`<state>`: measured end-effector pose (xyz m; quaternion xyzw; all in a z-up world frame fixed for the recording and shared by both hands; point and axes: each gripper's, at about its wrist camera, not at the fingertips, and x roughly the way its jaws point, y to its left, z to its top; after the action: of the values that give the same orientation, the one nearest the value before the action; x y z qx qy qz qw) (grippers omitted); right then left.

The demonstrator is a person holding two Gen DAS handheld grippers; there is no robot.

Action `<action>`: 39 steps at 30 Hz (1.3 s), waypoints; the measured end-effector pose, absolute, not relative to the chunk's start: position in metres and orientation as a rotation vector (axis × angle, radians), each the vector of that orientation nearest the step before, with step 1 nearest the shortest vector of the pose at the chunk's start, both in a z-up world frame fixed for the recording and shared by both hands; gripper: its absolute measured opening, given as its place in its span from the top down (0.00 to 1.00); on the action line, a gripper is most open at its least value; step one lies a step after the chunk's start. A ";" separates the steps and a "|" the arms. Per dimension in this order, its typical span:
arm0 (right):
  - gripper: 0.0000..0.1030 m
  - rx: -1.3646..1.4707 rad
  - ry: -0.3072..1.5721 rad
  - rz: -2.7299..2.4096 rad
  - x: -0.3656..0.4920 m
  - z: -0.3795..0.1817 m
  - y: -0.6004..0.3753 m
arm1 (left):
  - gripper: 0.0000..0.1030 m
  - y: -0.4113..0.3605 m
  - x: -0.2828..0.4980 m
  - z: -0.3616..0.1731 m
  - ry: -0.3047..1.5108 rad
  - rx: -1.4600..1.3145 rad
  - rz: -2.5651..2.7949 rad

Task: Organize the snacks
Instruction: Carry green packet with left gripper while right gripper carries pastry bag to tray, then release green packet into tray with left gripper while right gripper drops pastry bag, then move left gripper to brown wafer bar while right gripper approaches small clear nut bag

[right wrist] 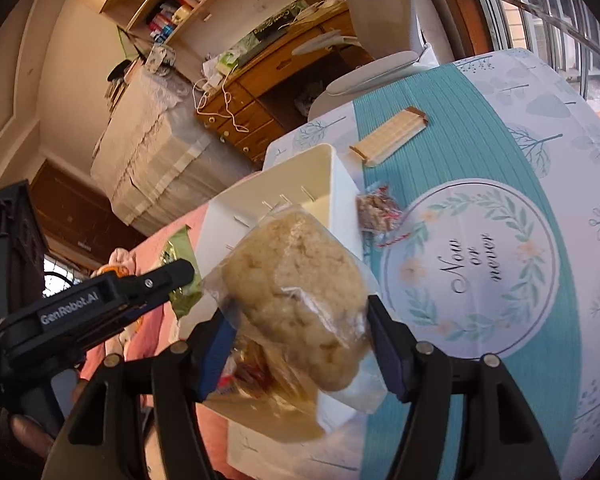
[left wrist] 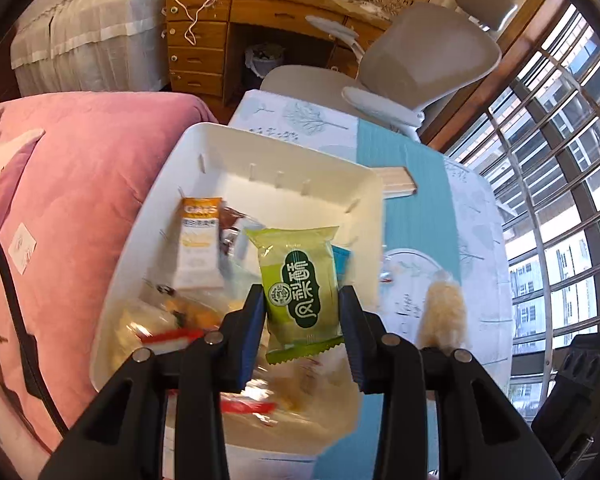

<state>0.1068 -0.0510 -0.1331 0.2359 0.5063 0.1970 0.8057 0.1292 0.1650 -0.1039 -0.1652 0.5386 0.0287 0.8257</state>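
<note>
Green snack packet (left wrist: 300, 292): white lettering, pinched by left gripper (left wrist: 303, 332) over white bin (left wrist: 284, 152) holding assorted packets. Clear-bagged puffed cake (right wrist: 296, 300): clamped in right gripper (right wrist: 300, 356) beside bin.

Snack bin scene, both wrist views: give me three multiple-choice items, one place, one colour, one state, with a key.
1. Where is the wafer bar?
A. in the white bin
B. on the tablecloth beyond the bin
C. in a gripper

2. What colour is the packet in the left gripper?
A. green
B. red
C. blue

3. What is the right gripper doing?
A. hanging empty
B. closed on a clear-bagged rice cake
C. gripping the bin wall

Key: 1 B, it lies on the teal stripe past the white bin. 2 A, green wrapper between the pads. 3 B, both pads press the bag.
</note>
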 end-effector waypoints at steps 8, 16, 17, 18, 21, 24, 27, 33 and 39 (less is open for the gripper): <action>0.38 0.539 1.030 0.424 0.125 -0.130 -0.001 | 0.65 0.214 0.161 -0.116 1.211 -0.251 0.020; 0.36 0.527 1.018 0.380 0.150 -0.127 0.029 | 0.65 0.240 0.184 -0.119 1.268 -0.231 -0.047; 0.35 0.529 1.024 0.370 0.154 -0.127 0.030 | 0.60 0.240 0.188 -0.118 1.275 -0.218 -0.065; 0.31 0.533 1.030 0.366 0.157 -0.129 0.030 | 0.54 0.240 0.190 -0.117 1.283 -0.210 -0.075; 0.27 0.535 1.040 0.353 0.159 -0.131 0.028 | 0.36 0.240 0.197 -0.113 1.298 -0.198 -0.099; 0.22 0.519 1.049 0.331 0.155 -0.131 0.024 | 0.27 0.240 0.204 -0.108 1.314 -0.191 -0.108; 0.22 0.518 1.060 0.318 0.150 -0.133 0.015 | 0.27 0.239 0.210 -0.107 1.330 -0.198 -0.132; 0.22 0.439 1.075 0.270 0.137 -0.135 -0.012 | 0.26 0.225 0.228 -0.097 1.347 -0.142 -0.200; 0.22 0.320 1.062 0.277 0.128 -0.137 -0.036 | 0.23 0.196 0.252 -0.084 1.342 -0.046 -0.291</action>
<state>0.1280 -0.0358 -0.1370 0.1513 0.5027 0.1309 0.8410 0.2520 0.1960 -0.0838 -0.0211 0.6194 -0.1344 0.7732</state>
